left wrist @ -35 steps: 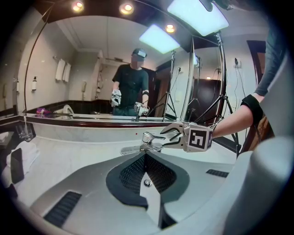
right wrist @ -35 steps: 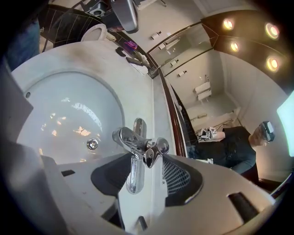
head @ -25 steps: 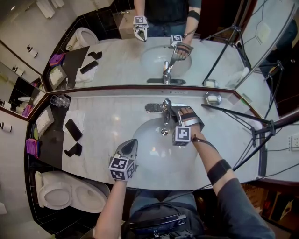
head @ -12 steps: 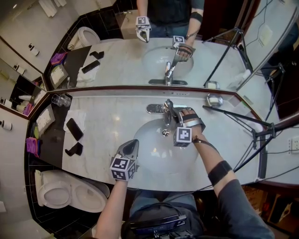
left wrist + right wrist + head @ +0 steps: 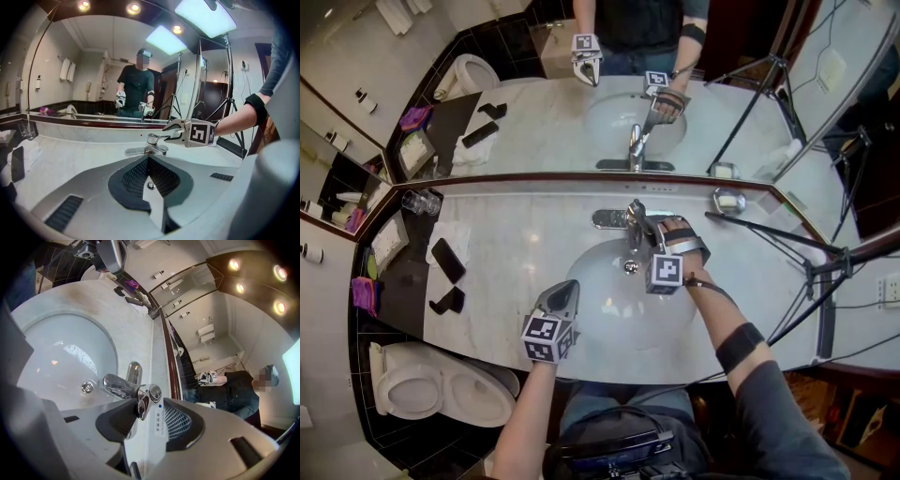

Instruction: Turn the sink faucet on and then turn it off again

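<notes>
A: Starting far left of the chrome single-lever faucet (image 5: 634,223), what was there?

B: A clear glass tumbler (image 5: 420,202) and a flat black slab (image 5: 447,259) lay on the pale marble tabletop (image 5: 525,239), well apart from the faucet. Nearer, in front and to the left of it, the left tool (image 5: 568,287) hung over the white oval basin (image 5: 605,323). Its jaws were pressed together on nothing.

A: And at the faucet itself?

B: It stood behind the basin, spout over the drain, and I saw no stream. The right tool (image 5: 168,132) came in from the faucet's right with the lever handle (image 5: 142,403) between its jaws. They had just been closing, yet they stood spread. One pad looked to touch the lever, and the other showed a gap.

A: So what could have gone wrong?

B: I judged the hold loose. On smooth chrome, a lift with one pad could have let the lever slide off. A skewed push might have swung it sideways rather than up. Too hard a lift would likely have splashed water onto the tabletop.

A: Anything further right?

B: Only a small shiny metal dish (image 5: 727,199), apart from the faucet.
</notes>
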Demonstrator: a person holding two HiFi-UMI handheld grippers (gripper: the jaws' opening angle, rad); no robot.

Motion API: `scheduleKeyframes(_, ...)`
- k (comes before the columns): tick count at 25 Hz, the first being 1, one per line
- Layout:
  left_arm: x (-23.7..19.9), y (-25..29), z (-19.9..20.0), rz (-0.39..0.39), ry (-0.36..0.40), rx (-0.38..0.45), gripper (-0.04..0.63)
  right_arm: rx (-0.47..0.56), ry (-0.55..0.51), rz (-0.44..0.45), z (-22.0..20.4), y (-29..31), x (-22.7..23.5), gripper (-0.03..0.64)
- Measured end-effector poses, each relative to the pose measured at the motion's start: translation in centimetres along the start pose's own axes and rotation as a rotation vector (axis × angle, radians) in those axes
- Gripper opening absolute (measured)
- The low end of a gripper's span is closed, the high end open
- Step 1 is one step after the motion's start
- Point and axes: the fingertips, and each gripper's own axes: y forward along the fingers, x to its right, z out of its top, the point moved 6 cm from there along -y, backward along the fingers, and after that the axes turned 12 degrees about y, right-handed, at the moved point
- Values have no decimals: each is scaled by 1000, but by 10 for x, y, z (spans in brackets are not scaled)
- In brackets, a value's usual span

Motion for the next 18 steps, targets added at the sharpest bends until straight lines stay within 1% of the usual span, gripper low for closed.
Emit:
scheduleKeyframes(4, 1, 3, 0, -3, -1, 0, -12, 8, 31, -6, 3, 0, 5, 189)
scheduleKeyframes(8, 3, 6, 0, -7, -4, -1, -12, 25, 24, -25, 9, 1, 19, 189)
scheduleKeyframes(13, 4, 8, 1, -9, -5, 3, -12, 23, 39, -16, 8, 2, 18, 189)
scheduleKeyframes(18, 4, 8, 2, -8, -4, 2, -12, 29, 81, -23, 11, 2, 20, 189)
